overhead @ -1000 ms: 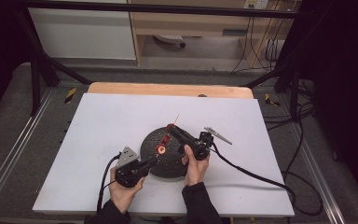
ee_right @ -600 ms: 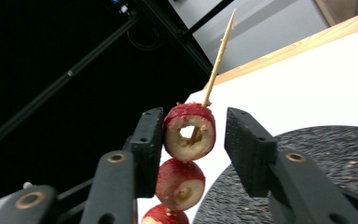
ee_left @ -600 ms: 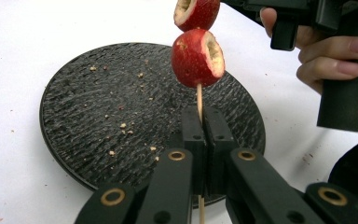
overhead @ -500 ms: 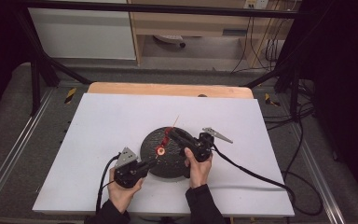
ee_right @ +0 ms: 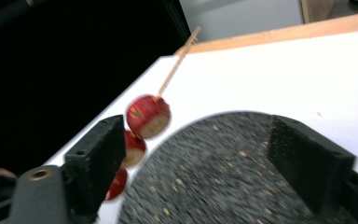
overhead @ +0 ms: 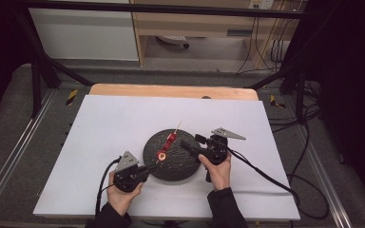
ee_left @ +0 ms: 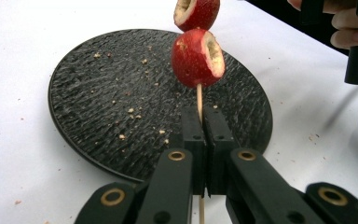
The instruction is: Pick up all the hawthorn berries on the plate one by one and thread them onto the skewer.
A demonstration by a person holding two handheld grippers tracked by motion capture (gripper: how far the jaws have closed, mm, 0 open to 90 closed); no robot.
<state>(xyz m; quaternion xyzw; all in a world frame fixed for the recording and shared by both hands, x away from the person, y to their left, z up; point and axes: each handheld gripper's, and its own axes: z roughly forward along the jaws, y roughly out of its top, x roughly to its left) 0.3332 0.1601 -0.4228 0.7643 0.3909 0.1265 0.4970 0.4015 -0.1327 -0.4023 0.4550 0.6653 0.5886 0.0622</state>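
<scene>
A thin wooden skewer (ee_left: 199, 100) threaded with red fruit pieces (ee_left: 197, 58) sits clamped at its lower end between the jaws of the left gripper (ee_left: 204, 135), which are pressed tight together on the stick. From that grip the skewer rises up and away, slanting over the round black plate (ee_left: 98, 102); in the high view the fruit (overhead: 166, 145) hangs above the plate's (overhead: 180, 166) left half, with the bare pointed tip of the stick (overhead: 177, 127) reaching past the plate's far rim. The fruit is cut open on one side, showing a pale hollow (the left gripper view makes this clearest). In the right gripper view three red pieces (ee_right: 148, 116) show stacked along the stick.

The right gripper (overhead: 192, 147) stands just to the right of the skewer, its jaws aimed toward the fruit and apart from it. Those jaws have just been opening and now gape wide, with nothing between them; in the right gripper view the plate's speckled surface (ee_right: 214, 172) shows through the gap, while the fruit lies just beyond the left-hand jaw.

Pale crumbs dot the plate below the left gripper's jaws. The plate rests on a white table cover (overhead: 100, 128). A hand wraps each gripper from below, and a black cable (overhead: 261, 171) trails off from the right gripper across the cover.
</scene>
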